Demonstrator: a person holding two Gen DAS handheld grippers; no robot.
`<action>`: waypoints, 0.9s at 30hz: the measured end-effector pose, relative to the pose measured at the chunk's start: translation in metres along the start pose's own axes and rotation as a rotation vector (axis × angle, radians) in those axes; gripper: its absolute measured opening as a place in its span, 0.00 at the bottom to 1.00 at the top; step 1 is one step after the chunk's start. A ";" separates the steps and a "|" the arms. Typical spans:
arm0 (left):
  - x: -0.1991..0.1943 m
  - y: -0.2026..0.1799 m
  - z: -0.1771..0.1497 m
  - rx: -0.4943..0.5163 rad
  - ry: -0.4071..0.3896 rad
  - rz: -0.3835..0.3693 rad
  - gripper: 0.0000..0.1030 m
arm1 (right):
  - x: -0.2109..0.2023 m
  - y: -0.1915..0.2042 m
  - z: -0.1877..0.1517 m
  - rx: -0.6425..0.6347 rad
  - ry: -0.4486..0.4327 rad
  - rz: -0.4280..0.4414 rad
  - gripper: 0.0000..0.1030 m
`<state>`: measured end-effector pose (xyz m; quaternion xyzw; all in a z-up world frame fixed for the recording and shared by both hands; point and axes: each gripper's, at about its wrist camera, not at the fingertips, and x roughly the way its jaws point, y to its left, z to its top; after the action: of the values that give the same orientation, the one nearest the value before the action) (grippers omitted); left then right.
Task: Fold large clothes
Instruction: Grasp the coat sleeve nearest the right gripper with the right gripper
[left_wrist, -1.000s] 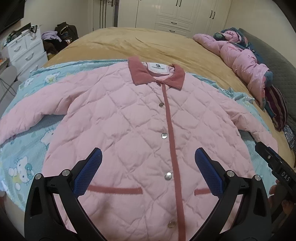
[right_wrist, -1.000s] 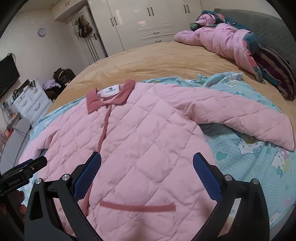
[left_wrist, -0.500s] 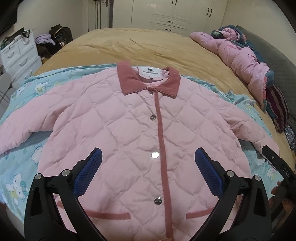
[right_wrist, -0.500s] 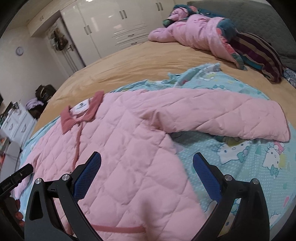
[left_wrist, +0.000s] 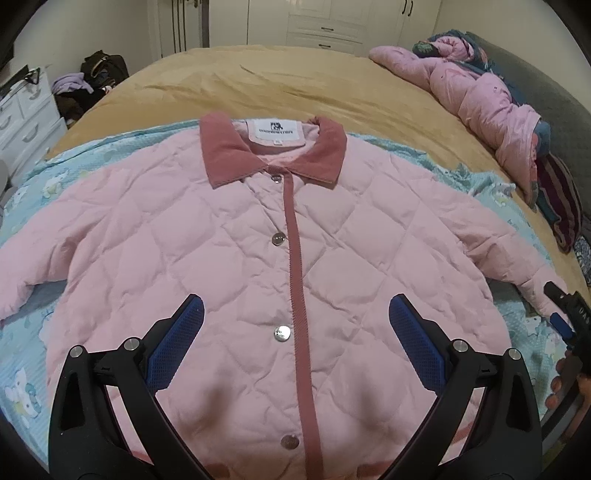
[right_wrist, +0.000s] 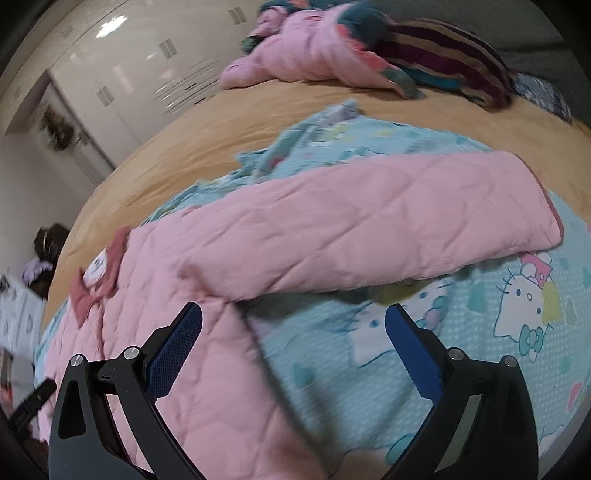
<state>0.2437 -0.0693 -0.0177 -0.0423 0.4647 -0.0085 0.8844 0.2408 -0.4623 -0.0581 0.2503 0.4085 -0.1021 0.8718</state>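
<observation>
Your jacket (left_wrist: 236, 236) lies face up on a blue cartoon-print sheet (right_wrist: 498, 306), which is spread over the tan bed (left_wrist: 295, 81). It is pale pink and diamond-quilted, with a darker rose collar (left_wrist: 221, 151), a rose placket (left_wrist: 295, 258) down the middle and 4 metal snaps (left_wrist: 281, 333) in view. A white label (left_wrist: 276, 130) shows inside the neck. Both sleeves are spread outward; the right sleeve (right_wrist: 369, 229) lies flat on the sheet, its cuff toward the right.

Your left gripper (left_wrist: 295, 332) hangs over the jacket's chest with its blue pads wide apart and nothing between them. Your right gripper (right_wrist: 293, 334) is just as wide and empty, over the spot where the right side seam meets the sheet.

The hem is cut off behind the left gripper's black frame, and the left cuff runs out of the left view. The right view is motion-blurred, so the collar there is only a smear. At the right edge of the left view you can see part of the other tool and some fingertips (left_wrist: 561, 373), mostly cropped.

A heap of pink bedding (left_wrist: 480, 96) and a striped cloth (right_wrist: 443, 48) sits at the far right of the bed, well apart from the jacket. The far half of the bed is bare tan cover. White drawers (left_wrist: 22, 118) and a dark bag (left_wrist: 103, 66) stand off the bed at the far left, with white wardrobes (left_wrist: 325, 22) behind.
</observation>
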 end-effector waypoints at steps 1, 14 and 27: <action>0.005 -0.002 0.000 0.003 0.007 0.004 0.91 | 0.003 -0.007 0.002 0.020 0.000 -0.011 0.96; 0.045 0.001 0.003 -0.010 0.056 0.032 0.91 | 0.048 -0.095 0.018 0.272 0.040 -0.109 0.96; 0.058 0.020 0.002 -0.071 0.068 0.040 0.91 | 0.067 -0.151 0.051 0.549 -0.027 -0.032 0.96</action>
<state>0.2778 -0.0524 -0.0658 -0.0638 0.4953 0.0242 0.8660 0.2594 -0.6162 -0.1351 0.4693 0.3576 -0.2260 0.7751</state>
